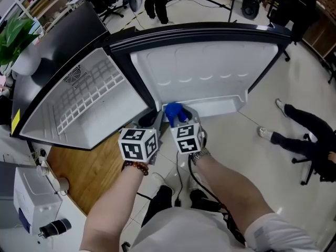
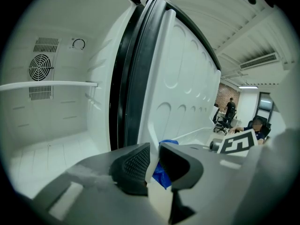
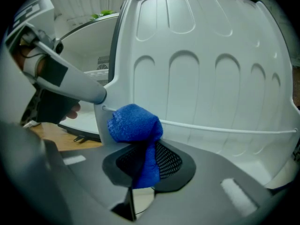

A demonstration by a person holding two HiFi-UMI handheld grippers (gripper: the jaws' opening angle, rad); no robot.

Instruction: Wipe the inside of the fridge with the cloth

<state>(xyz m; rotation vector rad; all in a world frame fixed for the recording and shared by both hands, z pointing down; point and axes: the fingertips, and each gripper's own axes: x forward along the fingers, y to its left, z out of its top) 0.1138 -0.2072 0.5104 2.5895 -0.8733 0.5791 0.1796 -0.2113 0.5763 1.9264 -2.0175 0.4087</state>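
Well, both grippers are at the free side of the open fridge door (image 1: pixel 210 72), low at its white inner lining. The right gripper (image 3: pixel 146 165) has its jaws closed narrow on the blue cloth (image 3: pixel 135 123). The lower part of the cloth is pinched between the 2 black pads, and the rest stands above them as a round bundle. This bundle is just beside the thin white rail (image 3: pixel 225 127) of the door rack.

The left gripper (image 2: pixel 154 161) also has narrow jaws. A thin white edge of the door rack fills the gap between them, so the pads seem to press on it. The cloth shows blue behind that edge.

Left of the door, the fridge (image 2: pixel 51 125) is white inside, with a round fan grille (image 2: pixel 40 68) on its back wall and a white wire shelf (image 1: pixel 89 96). On its outer edge is 1 yellow sticker (image 1: pixel 16 121), too small to read.
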